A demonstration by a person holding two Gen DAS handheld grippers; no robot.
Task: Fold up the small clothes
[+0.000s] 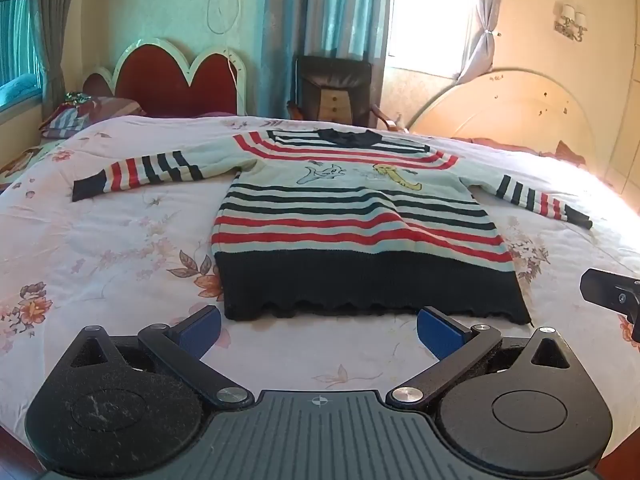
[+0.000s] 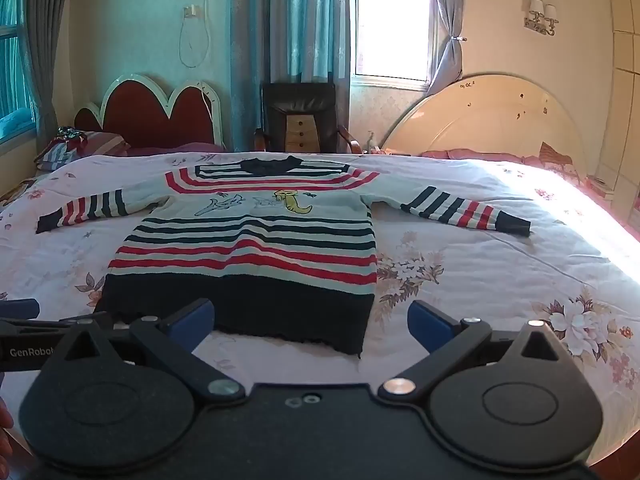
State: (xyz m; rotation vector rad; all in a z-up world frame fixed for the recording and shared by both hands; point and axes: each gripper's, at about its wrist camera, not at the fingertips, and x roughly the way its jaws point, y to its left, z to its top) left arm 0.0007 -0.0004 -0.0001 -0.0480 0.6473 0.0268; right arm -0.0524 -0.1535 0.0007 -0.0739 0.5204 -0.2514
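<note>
A small striped sweater (image 1: pixel 352 216) lies flat on a bed (image 1: pixel 100 248) with a flowery cover. Its dark neck is at the far end, and its wide dark hem is at the near end, so it runs long from near to far. Both sleeves stick straight out, one to the left and one to the right, and each ends in a dark cuff. The front faces up, with little cartoon pictures across the chest, between red and dark stripes.

The left gripper (image 1: pixel 319 330) hangs just in front of the hem. Its jaws are as wide apart as they go, and nothing is between them. Its blue pads (image 1: pixel 202 330) do not touch the sweater.

The right gripper (image 2: pixel 311 328) is just beside it, over the hem's right corner. Its jaws are wide apart too, and it has hold of nothing.

Beyond the bed stand a red headboard (image 1: pixel 176 76), a dark chair (image 1: pixel 334 92) and a bright window (image 2: pixel 392 20).
</note>
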